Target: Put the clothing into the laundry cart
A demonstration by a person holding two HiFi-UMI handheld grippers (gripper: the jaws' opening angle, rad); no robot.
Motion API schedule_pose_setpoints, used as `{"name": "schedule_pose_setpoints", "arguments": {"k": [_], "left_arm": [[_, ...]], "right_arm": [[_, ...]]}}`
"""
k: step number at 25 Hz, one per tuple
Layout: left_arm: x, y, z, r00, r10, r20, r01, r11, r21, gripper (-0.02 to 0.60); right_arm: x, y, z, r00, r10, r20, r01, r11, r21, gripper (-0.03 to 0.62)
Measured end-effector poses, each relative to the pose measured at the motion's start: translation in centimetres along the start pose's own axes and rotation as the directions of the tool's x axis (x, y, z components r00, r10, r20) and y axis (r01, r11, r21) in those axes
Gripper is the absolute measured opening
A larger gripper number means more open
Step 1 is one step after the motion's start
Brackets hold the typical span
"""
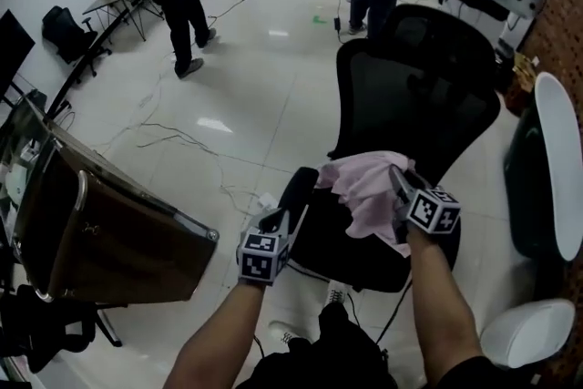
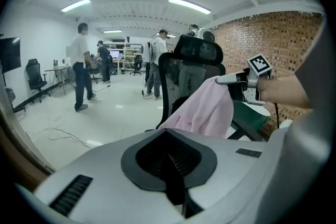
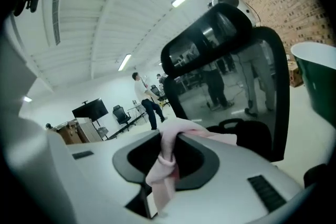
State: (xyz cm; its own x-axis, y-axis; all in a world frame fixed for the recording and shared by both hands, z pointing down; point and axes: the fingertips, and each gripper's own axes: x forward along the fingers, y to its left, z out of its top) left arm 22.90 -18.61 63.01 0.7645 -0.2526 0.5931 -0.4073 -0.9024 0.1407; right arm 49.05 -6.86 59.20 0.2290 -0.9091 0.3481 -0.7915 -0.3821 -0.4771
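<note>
There's the pale pink soft cloth garment (image 1: 369, 191), bright against the black mesh office chair (image 1: 428, 96). Black-and-white square markers on the left gripper (image 1: 301, 182) and the right gripper (image 1: 398, 179), both with light grey shells. The brown panelled laundry cart (image 1: 100, 237) has a silvery rim. Around them are the glossy white floor (image 1: 264, 77) and the red-brown brick wall (image 2: 262, 39), then what looks like a dark green tub (image 2: 252, 115).

A pale pink garment (image 1: 369, 191) is held lifted, bunched and hanging, at the near right; a brown laundry cart (image 1: 118, 237) is seen far left.
</note>
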Motion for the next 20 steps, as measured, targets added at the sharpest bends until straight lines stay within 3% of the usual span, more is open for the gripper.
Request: {"name": "schedule_pose_setpoints", "arguments": {"k": [6,10,15,20], "left_arm": [[-7.4,2.4,1.4,0.997,0.025,0.079,-0.028,0.999,0.036,0.0],[-11.9,4.1,2.8,0.986,0.06,0.153,-0.063,0.998,0.015,0.0],[-17.7,6.4,2.9,0.975,0.103,0.198,-0.112,0.993,0.033,0.0],[-23.6,10.3,1.9,0.946,0.214,0.241,-0.213,0.977,-0.033,0.0]], "right_arm": [[-3.2,8.4,5.9,0.991,0.097,0.089,-0.092,0.994,-0.066,0.091],[-5.1,15.1,9.5,0.973,0.187,0.134,-0.178,0.981,-0.076,0.091],[-8.2,24.1,13.8,0.922,0.329,0.206,-0.315,0.944,-0.101,0.089],[-9.3,33.9,15.6,0.863,0.469,0.187,-0.437,0.88,-0.188,0.089]]}}
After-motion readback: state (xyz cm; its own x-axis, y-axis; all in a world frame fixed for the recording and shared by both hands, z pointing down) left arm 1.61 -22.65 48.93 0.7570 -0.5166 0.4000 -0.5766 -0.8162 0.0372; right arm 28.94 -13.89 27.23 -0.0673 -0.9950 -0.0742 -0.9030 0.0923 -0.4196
